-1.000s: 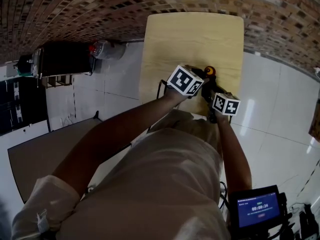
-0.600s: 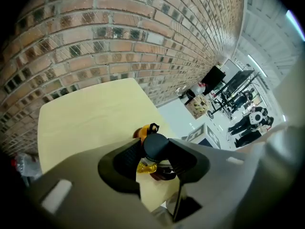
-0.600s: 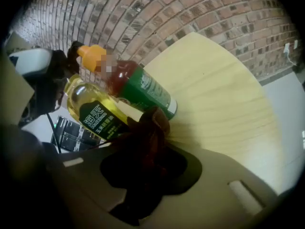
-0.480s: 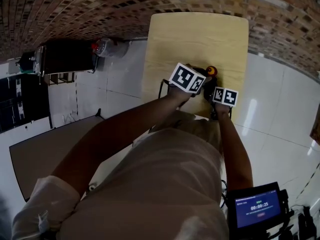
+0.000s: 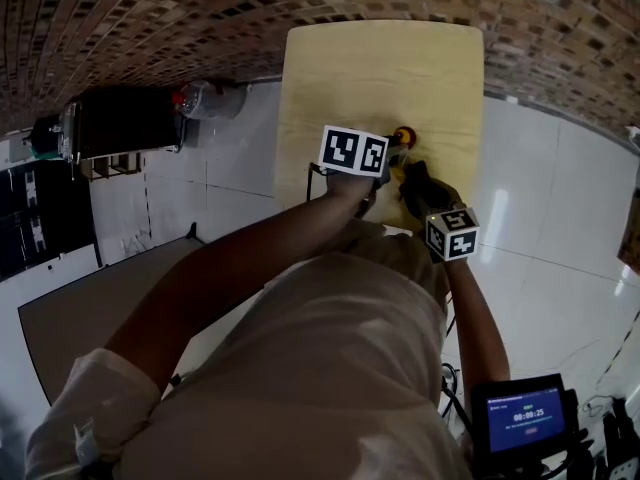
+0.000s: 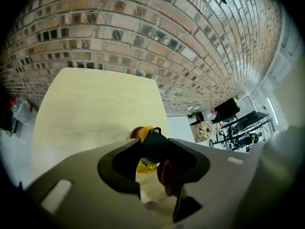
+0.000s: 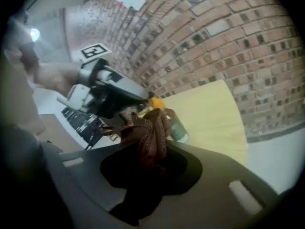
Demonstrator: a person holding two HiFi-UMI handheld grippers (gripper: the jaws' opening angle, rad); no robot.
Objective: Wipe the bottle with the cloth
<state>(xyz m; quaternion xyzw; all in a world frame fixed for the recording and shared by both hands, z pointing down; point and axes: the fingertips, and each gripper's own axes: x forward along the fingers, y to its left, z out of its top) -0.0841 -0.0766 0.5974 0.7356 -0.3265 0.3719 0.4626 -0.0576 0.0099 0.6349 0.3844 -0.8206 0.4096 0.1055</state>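
Observation:
A bottle of yellow liquid with an orange cap (image 5: 404,135) is held over the near part of the pale wooden table (image 5: 380,68). My left gripper (image 5: 383,163) is shut on the bottle (image 6: 144,168), one jaw on each side of its body. A crumpled brown patterned cloth (image 7: 148,132) is pinched in my right gripper (image 7: 147,154), which is shut on it. The cloth lies against the bottle's side, below the orange cap (image 7: 155,103) and next to the green label (image 7: 179,130). In the head view the right gripper (image 5: 420,186) sits just right of the left one.
The table stands against a brick wall (image 5: 150,18) on a white tiled floor (image 5: 560,228). A dark cabinet (image 5: 125,118) and a plastic bag (image 5: 210,98) are at the left. A small screen (image 5: 520,420) sits at the bottom right.
My right gripper has drawn the cloth back toward me along the bottle. The left gripper with the bottle has shifted slightly left and away.

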